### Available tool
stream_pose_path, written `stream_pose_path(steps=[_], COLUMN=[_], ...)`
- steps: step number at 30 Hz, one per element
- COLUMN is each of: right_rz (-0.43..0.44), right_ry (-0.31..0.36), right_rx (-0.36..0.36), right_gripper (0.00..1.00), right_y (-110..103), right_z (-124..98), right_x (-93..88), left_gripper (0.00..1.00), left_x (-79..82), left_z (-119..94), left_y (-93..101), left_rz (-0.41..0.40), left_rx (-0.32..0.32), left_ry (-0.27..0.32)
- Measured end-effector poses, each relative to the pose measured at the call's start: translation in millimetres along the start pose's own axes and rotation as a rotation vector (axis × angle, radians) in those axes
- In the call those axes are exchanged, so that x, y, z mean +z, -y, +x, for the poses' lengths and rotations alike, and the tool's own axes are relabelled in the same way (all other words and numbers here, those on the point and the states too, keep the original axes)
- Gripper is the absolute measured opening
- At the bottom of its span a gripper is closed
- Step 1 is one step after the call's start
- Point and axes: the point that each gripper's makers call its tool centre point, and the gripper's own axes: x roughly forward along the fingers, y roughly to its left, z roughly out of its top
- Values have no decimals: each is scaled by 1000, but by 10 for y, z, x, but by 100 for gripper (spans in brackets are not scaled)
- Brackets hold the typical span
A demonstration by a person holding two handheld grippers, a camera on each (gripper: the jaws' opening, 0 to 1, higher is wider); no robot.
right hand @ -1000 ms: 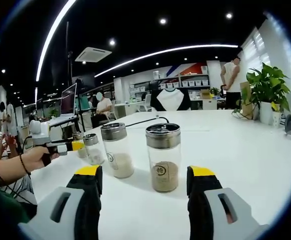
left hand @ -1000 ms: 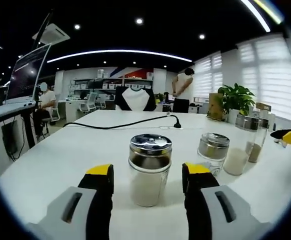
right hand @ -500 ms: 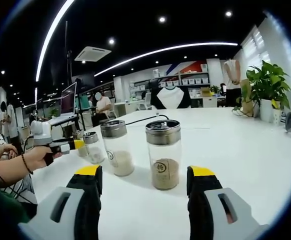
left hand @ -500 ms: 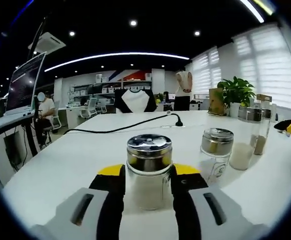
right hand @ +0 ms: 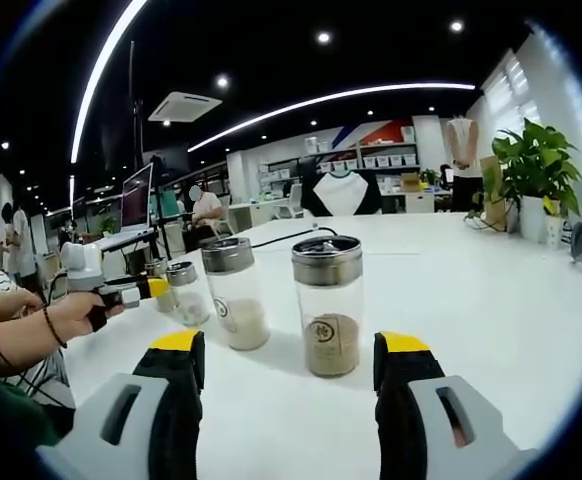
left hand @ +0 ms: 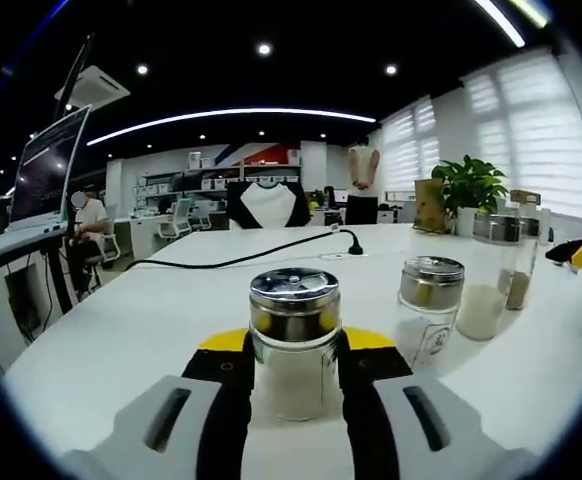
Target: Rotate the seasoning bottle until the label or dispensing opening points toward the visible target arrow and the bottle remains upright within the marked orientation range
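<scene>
Gripper (left hand: 293,365) is grey and black with yellow tips. The bottle (left hand: 293,340) is clear glass with pale powder and a shiny silver cap. White table (left hand: 121,310), black cable (left hand: 241,257), green plant (right hand: 536,165).

1. A white desk (left hand: 121,320) carried a black cable (left hand: 241,257) that ran across it.
2. A green leafy potted plant (left hand: 469,190) stood at the far right near the window blinds (left hand: 531,140).
3. A monitor (left hand: 46,165) sat at the left.
</scene>
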Motion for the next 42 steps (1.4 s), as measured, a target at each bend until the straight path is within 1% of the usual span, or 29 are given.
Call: stream_pose_path(steps=[8, 13, 24, 29, 35, 36, 42], right_rz=[0, 3, 0, -3, -6, -8, -8], right_ry=[0, -8, -6, -11, -6, -5, -3], right_rx=[-1, 0, 5, 3, 2, 0, -7], right_gripper=[69, 69, 70, 70, 70, 70, 71], right_y=[-6, -9, -29, -16, -8, -5, 12], right_z=[2, 12, 15, 14, 22, 23, 22], right_x=[-3, -36, -39, -60, -42, -40, -38], left_gripper=[34, 34, 34, 34, 34, 34, 34], left_x=[-15, -24, -35, -37, -39, -39, -43], left_z=[22, 38, 40, 34, 36, 35, 41], left_y=[-17, -22, -19, -16, -6, 7, 3], left_rz=[3, 3, 11, 16, 20, 22, 22], left_rx=[-12, -20, -64, -114, -163, -180, -240], left_ry=[2, 6, 7, 9, 9, 9, 8])
